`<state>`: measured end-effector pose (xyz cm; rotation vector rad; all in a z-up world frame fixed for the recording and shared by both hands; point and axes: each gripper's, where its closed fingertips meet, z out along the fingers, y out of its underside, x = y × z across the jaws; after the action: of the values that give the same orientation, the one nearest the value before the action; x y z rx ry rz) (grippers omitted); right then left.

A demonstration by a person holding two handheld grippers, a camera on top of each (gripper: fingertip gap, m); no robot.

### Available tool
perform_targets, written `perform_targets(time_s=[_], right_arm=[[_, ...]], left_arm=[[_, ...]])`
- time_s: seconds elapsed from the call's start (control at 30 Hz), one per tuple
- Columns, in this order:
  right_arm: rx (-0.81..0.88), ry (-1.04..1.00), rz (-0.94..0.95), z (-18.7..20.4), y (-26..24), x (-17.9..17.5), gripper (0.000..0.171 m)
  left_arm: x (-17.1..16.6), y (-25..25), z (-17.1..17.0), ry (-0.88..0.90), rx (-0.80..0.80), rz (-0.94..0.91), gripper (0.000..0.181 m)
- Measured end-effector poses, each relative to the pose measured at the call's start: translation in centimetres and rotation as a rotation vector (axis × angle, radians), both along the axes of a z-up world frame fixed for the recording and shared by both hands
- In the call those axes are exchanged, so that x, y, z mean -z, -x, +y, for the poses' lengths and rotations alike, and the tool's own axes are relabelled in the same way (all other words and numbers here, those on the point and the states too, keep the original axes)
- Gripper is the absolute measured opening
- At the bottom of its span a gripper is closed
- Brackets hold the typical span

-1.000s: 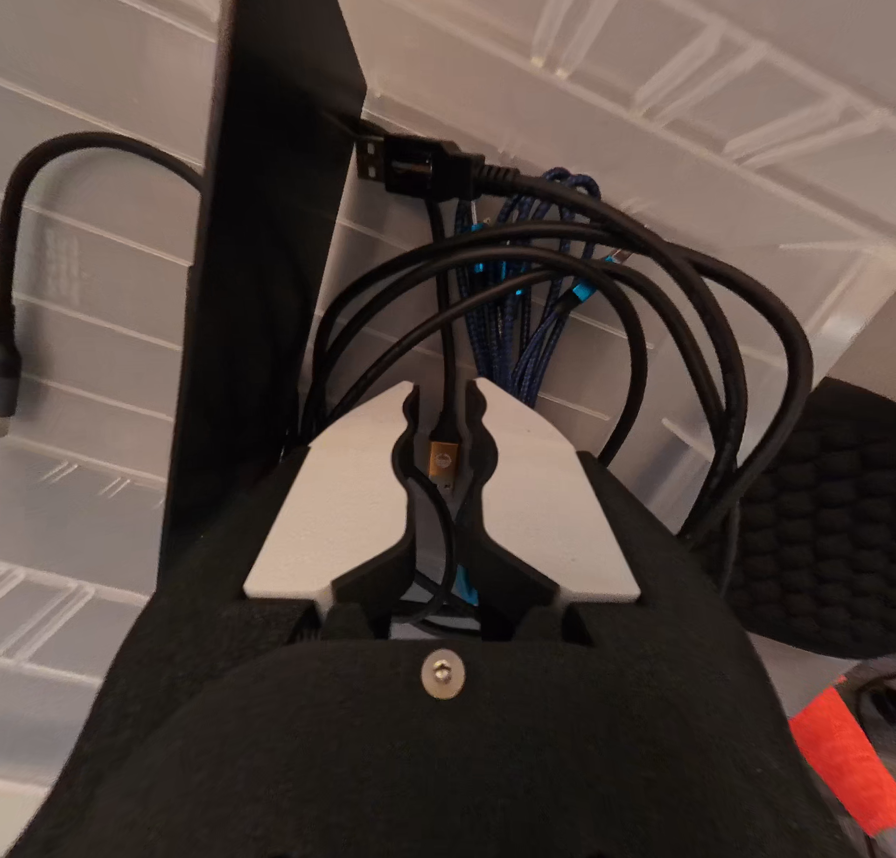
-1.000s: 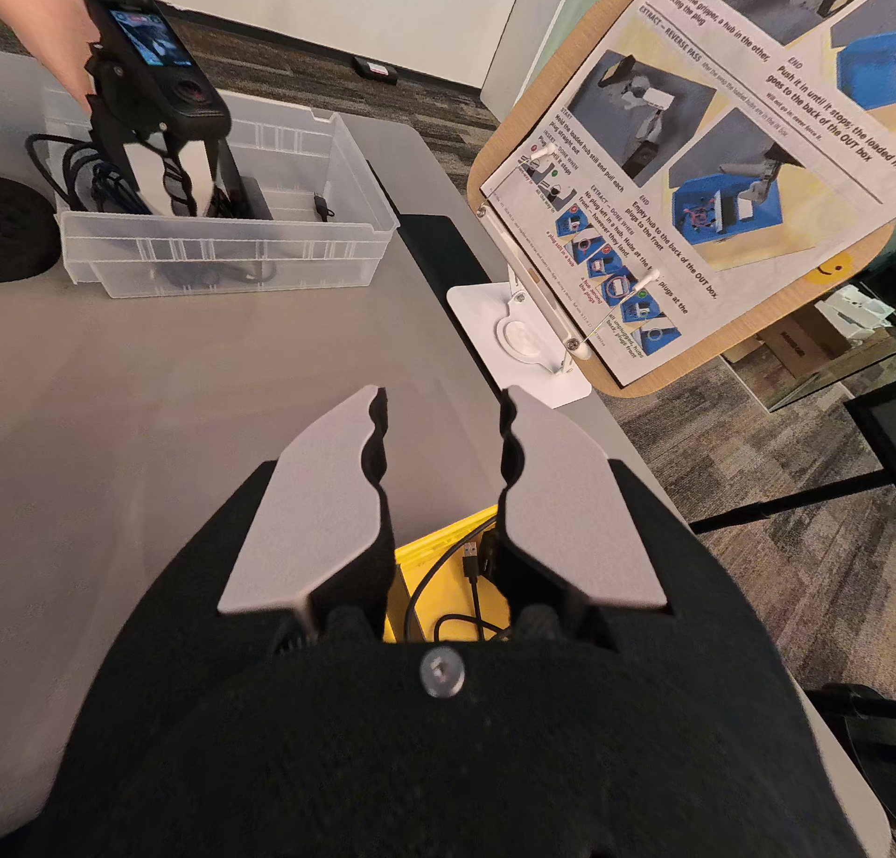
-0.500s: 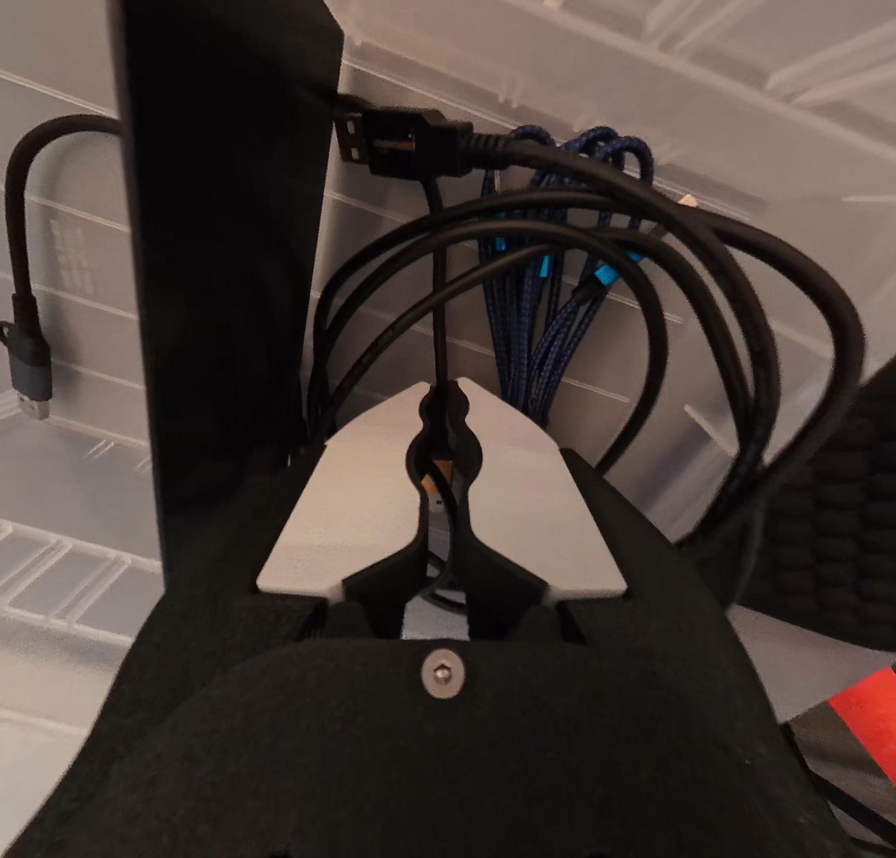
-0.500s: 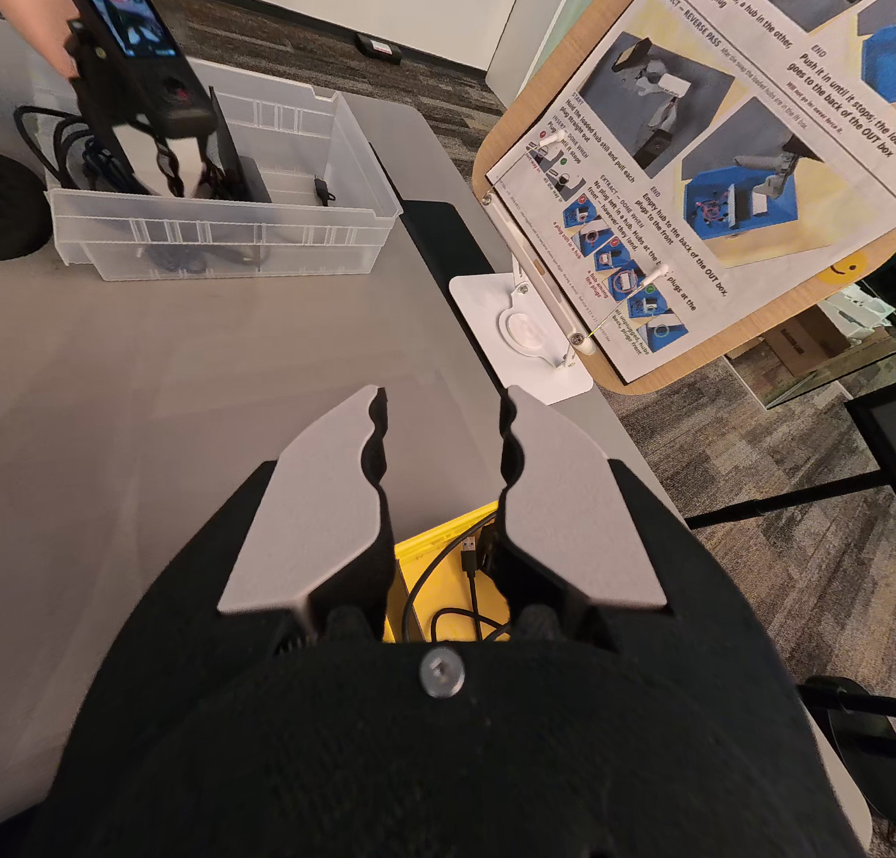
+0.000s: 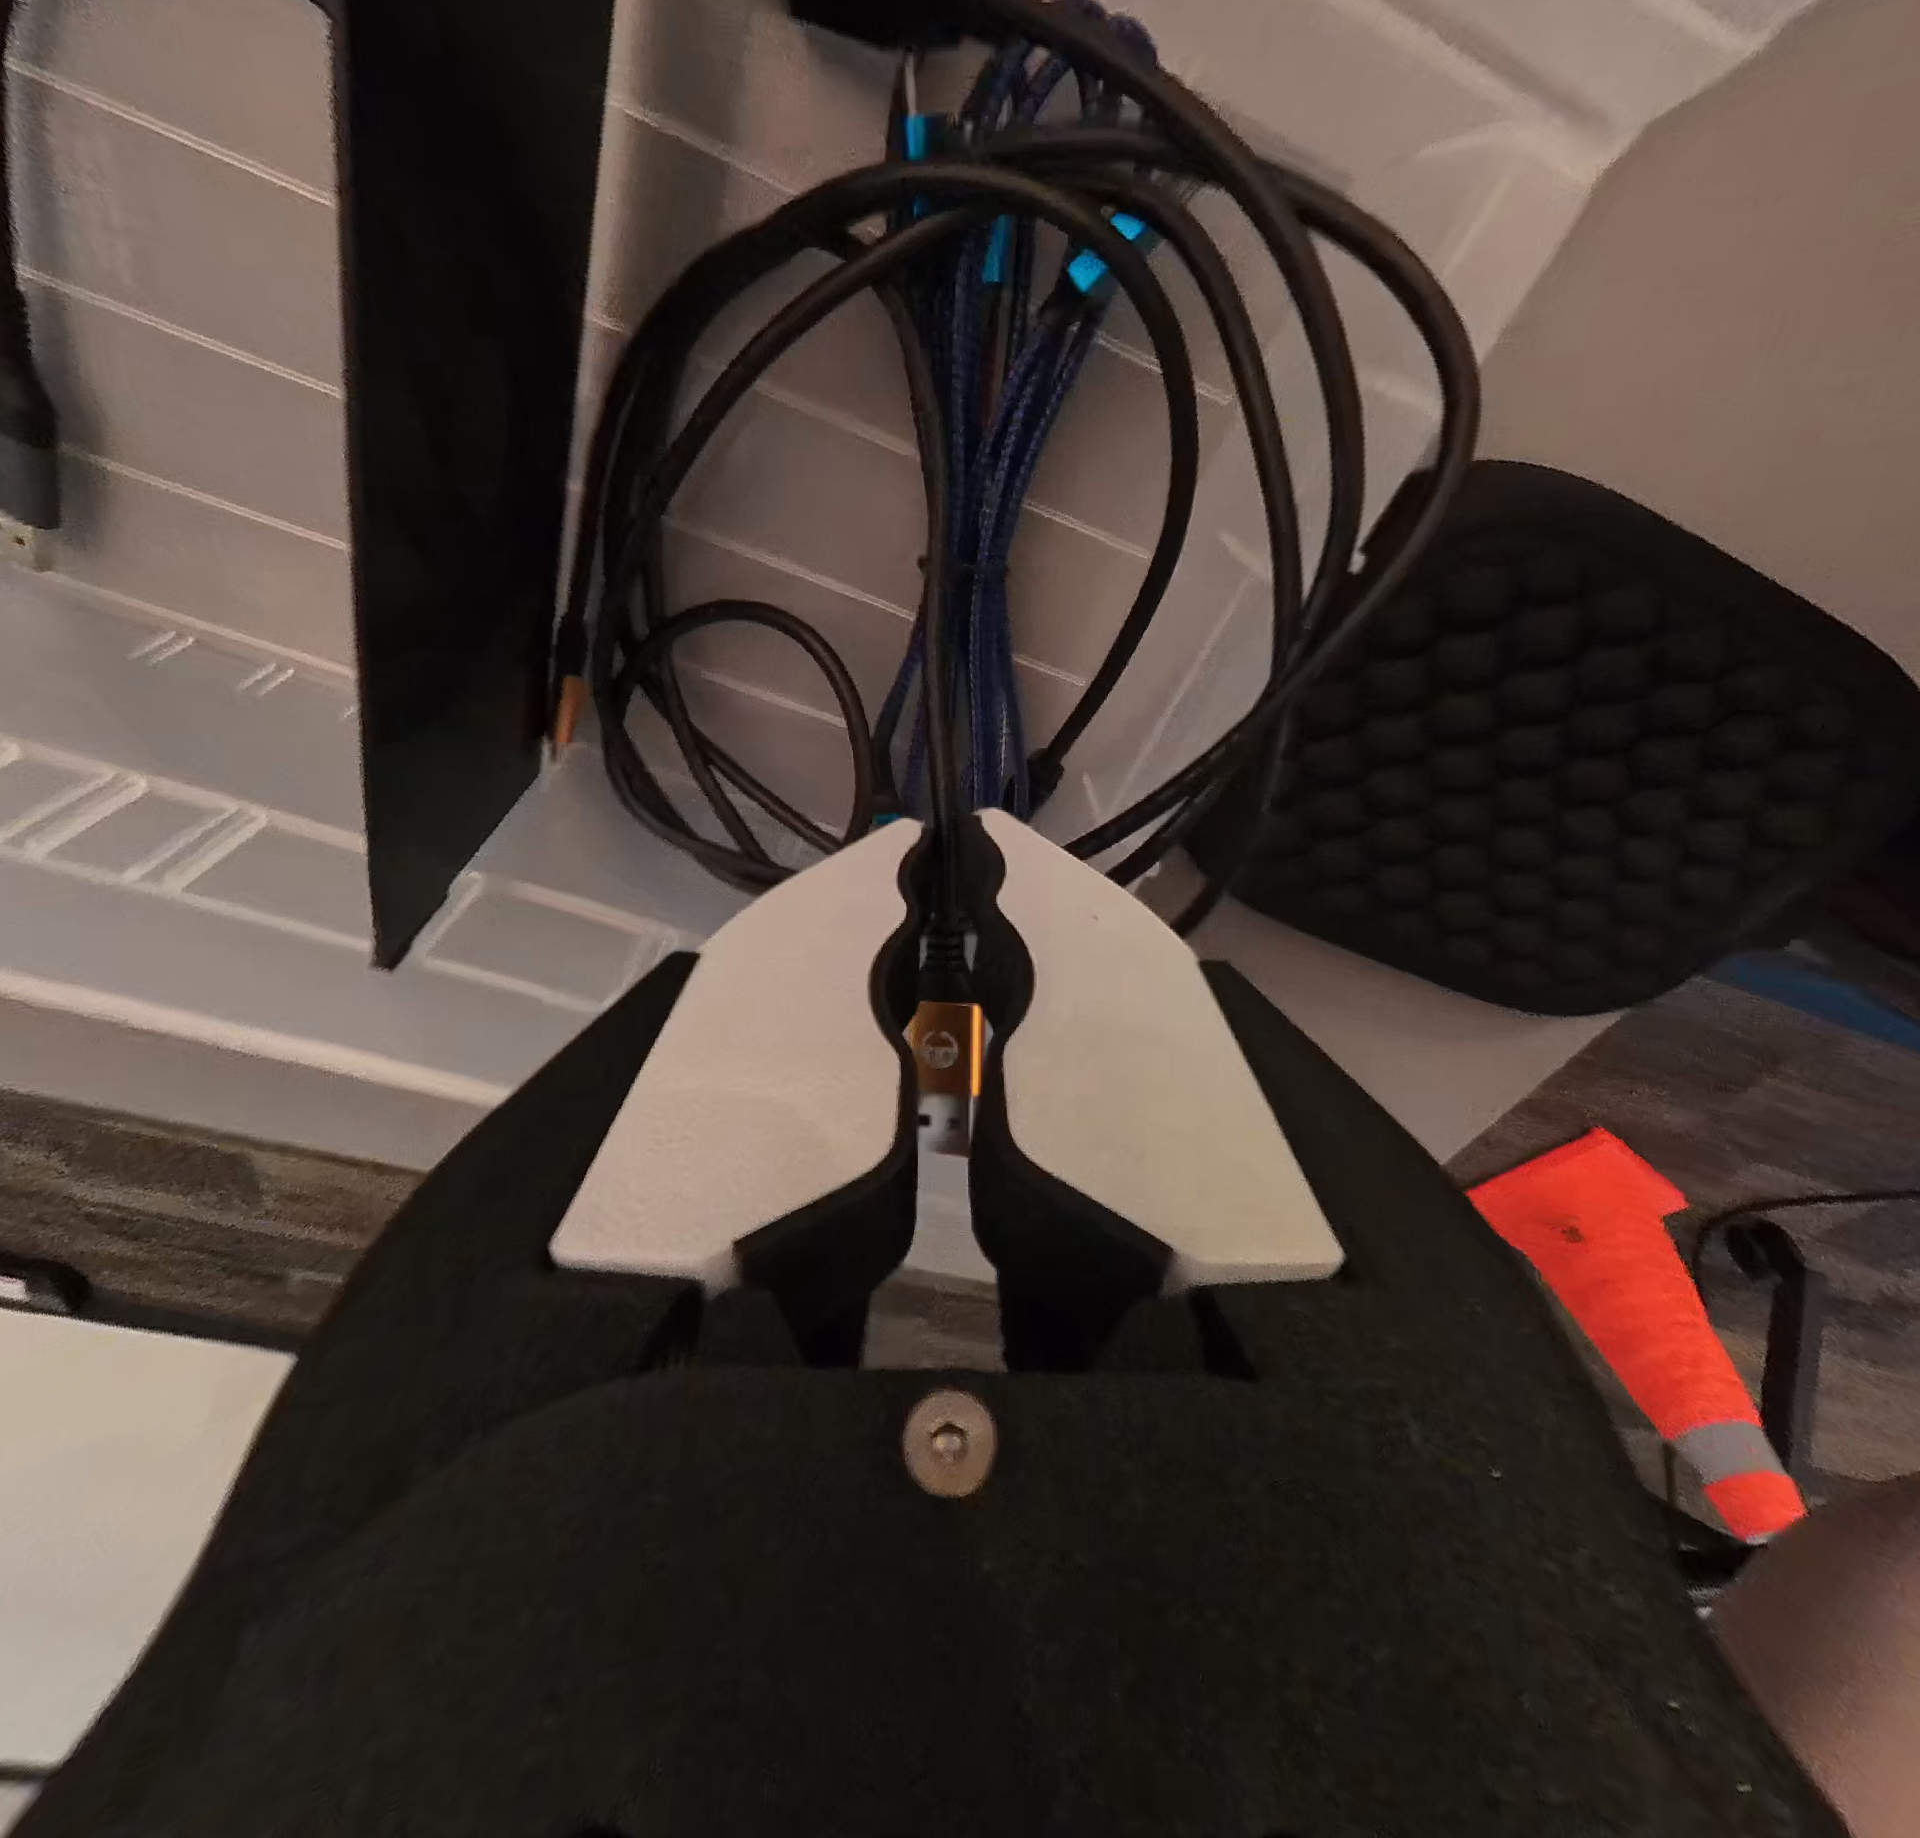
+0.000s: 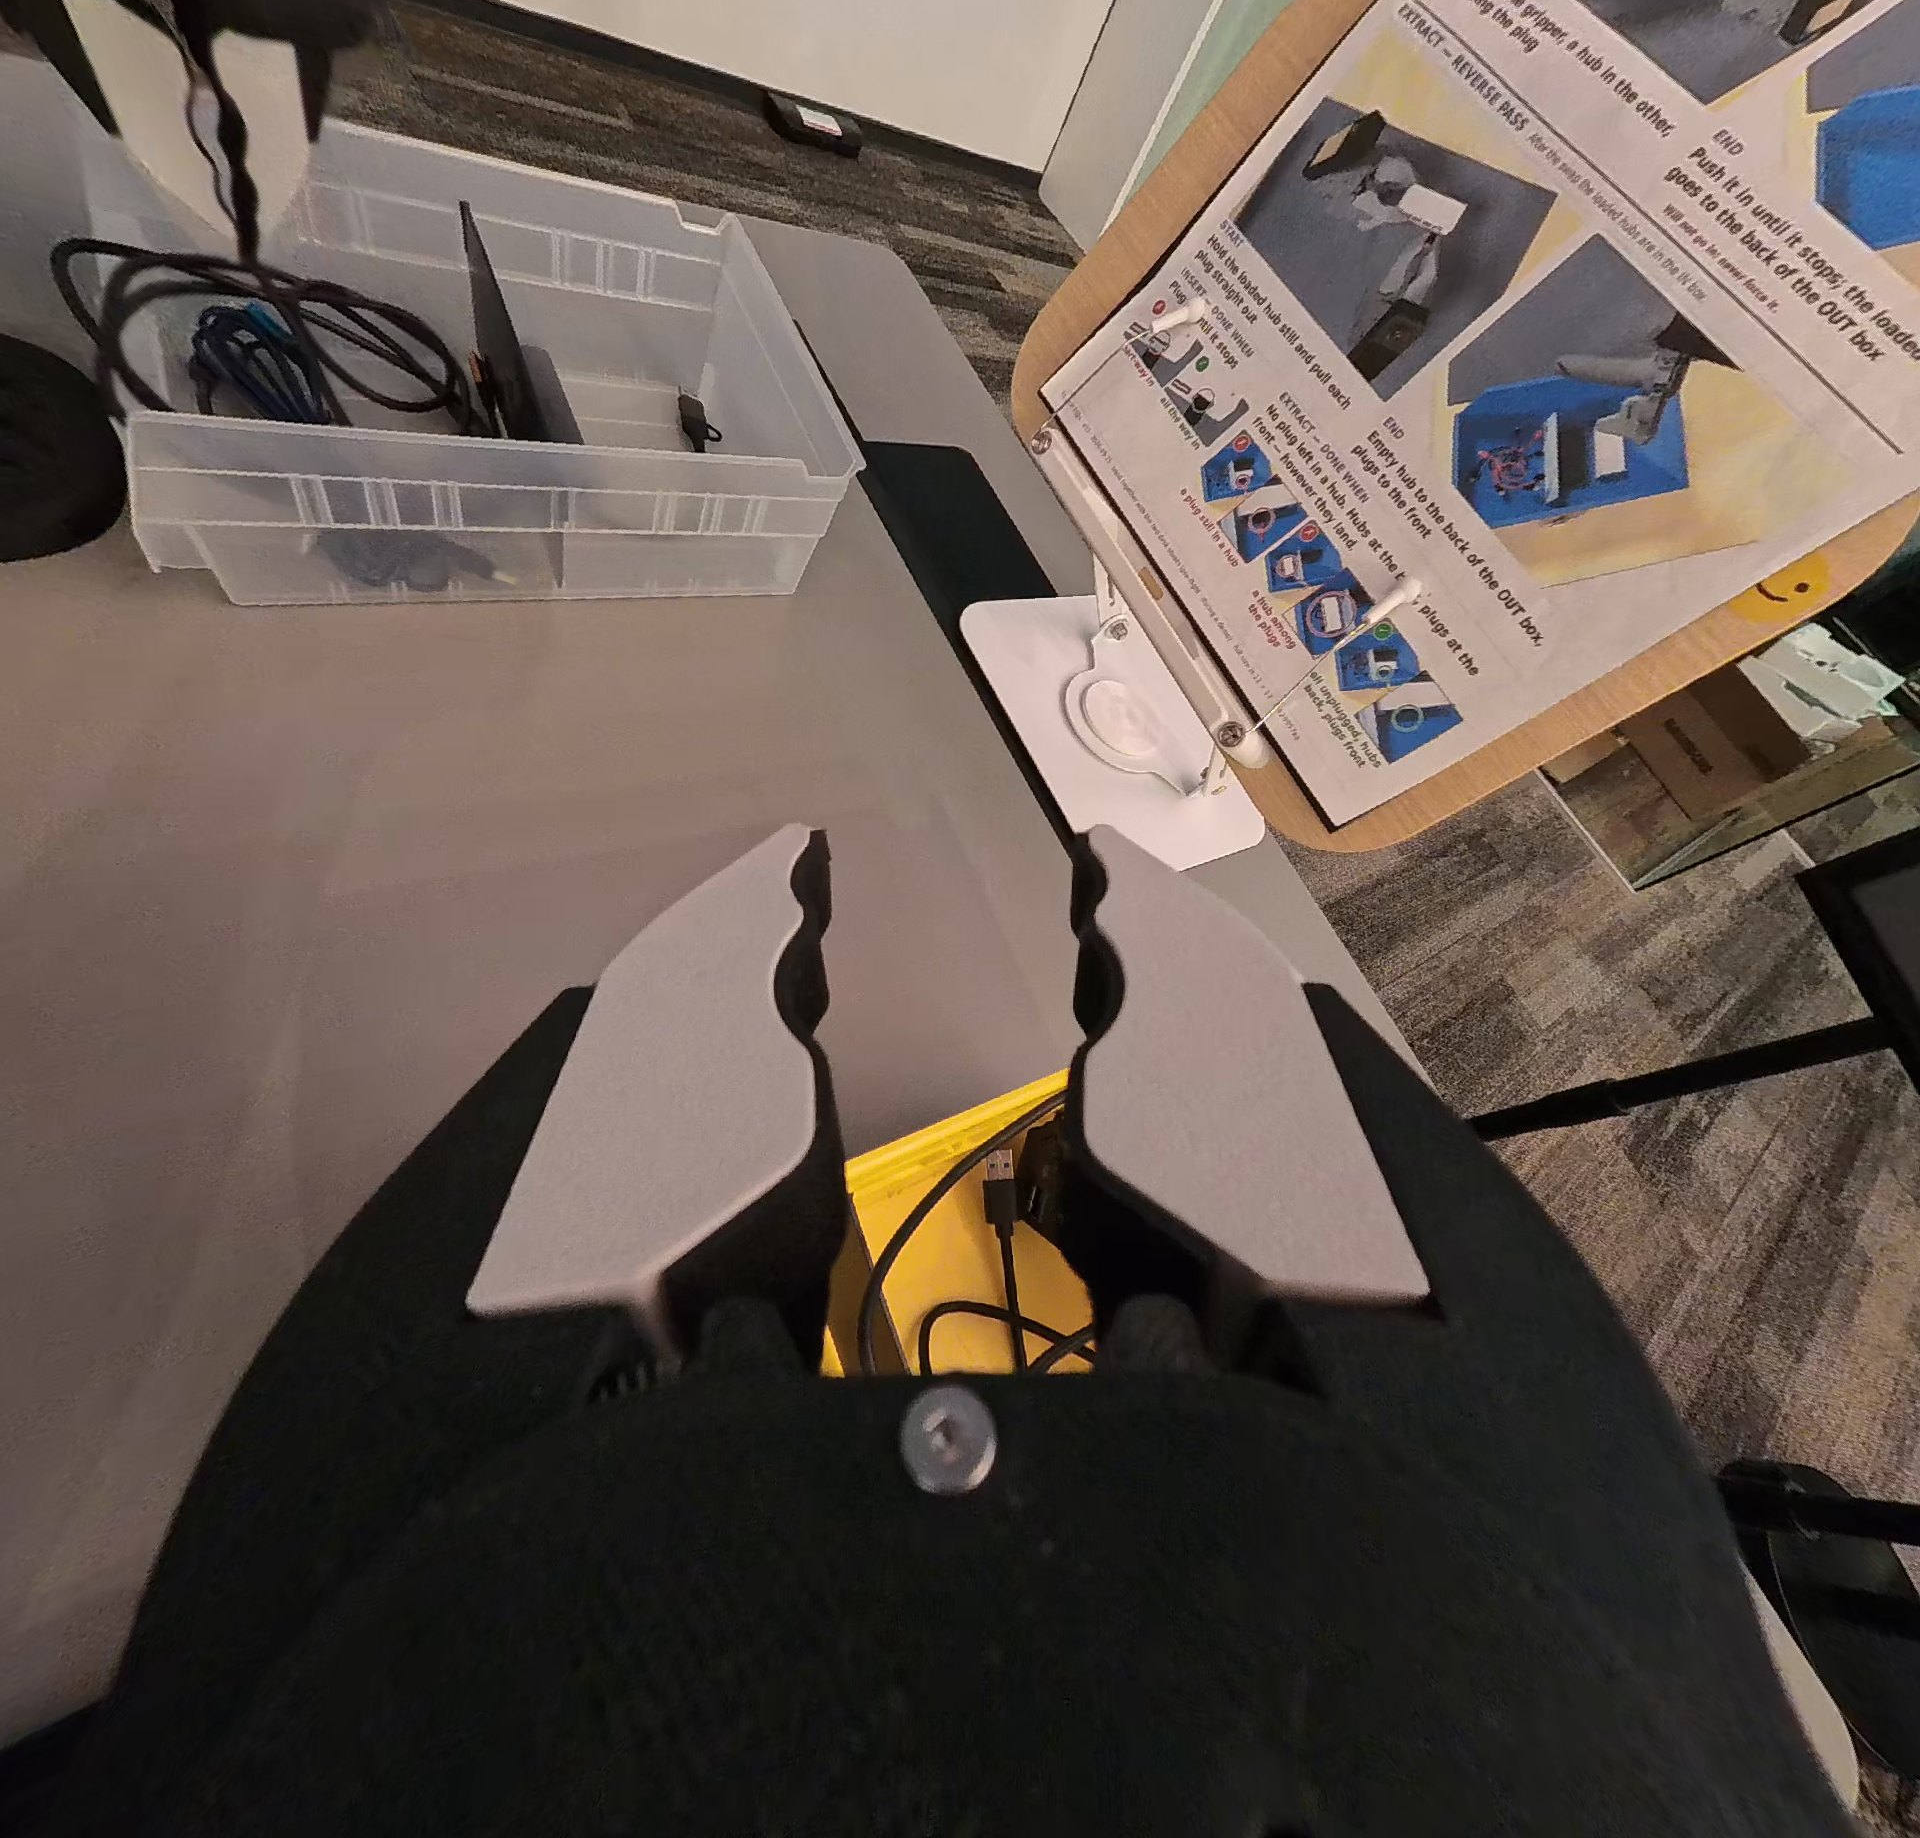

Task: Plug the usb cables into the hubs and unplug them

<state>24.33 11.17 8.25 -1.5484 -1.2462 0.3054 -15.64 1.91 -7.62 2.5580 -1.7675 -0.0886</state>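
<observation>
My left gripper [image 5: 945,832] is shut on a black USB cable with a gold plug [image 5: 943,1050]; the plug sits between the fingers and points back toward the camera. The cable rises from a tangle of black cables [image 5: 1195,417] and blue braided cables [image 5: 997,417] in a clear plastic bin [image 5: 187,354]. In the right wrist view the left gripper [image 6: 223,115] holds that cable above the bin [image 6: 488,521]. My right gripper [image 6: 948,853] is open and empty over the grey table [image 6: 416,801], above a yellow box [image 6: 935,1258] with black USB cables [image 6: 1003,1206].
A black divider [image 5: 468,386] stands upright in the clear bin, with a short grey-tipped cable [image 5: 26,438] on its far side. A black textured pad [image 5: 1579,749] lies beside the bin. An instruction board on a white stand [image 6: 1455,386] stands at the table's right edge. An orange item [image 5: 1631,1321] lies below.
My left gripper closed on the gold-plug cable and has lifted it up out of the bin. My right gripper has stayed open with a slight shift in view.
</observation>
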Motion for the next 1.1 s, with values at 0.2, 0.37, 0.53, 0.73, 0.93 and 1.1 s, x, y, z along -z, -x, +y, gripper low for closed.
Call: perform_targets(time_s=[0.2,0.37,0.53,0.73,0.93,1.1], right_arm=[[0.009,-0.007,-0.004,0.0,-0.4,-0.1,0.045],[0.011,-0.016,0.011,-0.2,-0.8,-0.5,0.045],[0.011,-0.019,0.016,-0.3,-1.0,-0.6,0.045],[0.012,-0.016,0.015,-0.1,-1.2,-0.6,0.046],[0.006,-0.012,0.018,-0.4,-1.3,-0.6,0.046],[0.009,-0.014,0.033,-0.6,-1.9,-0.9,0.046]], left_arm=[[-3.3,0.8,-2.1,0.037,0.042,0.121,0.004],[-5.0,3.1,-1.1,0.016,-0.01,0.211,0.004],[-7.9,3.7,-1.4,0.055,-0.065,0.203,0.004],[-13.6,2.4,-2.8,0.061,-0.071,0.19,0.004],[-16.5,-0.1,-3.8,0.147,-0.062,0.116,0.004],[-19.3,-2.4,-3.0,0.119,-0.035,0.069,0.004]])
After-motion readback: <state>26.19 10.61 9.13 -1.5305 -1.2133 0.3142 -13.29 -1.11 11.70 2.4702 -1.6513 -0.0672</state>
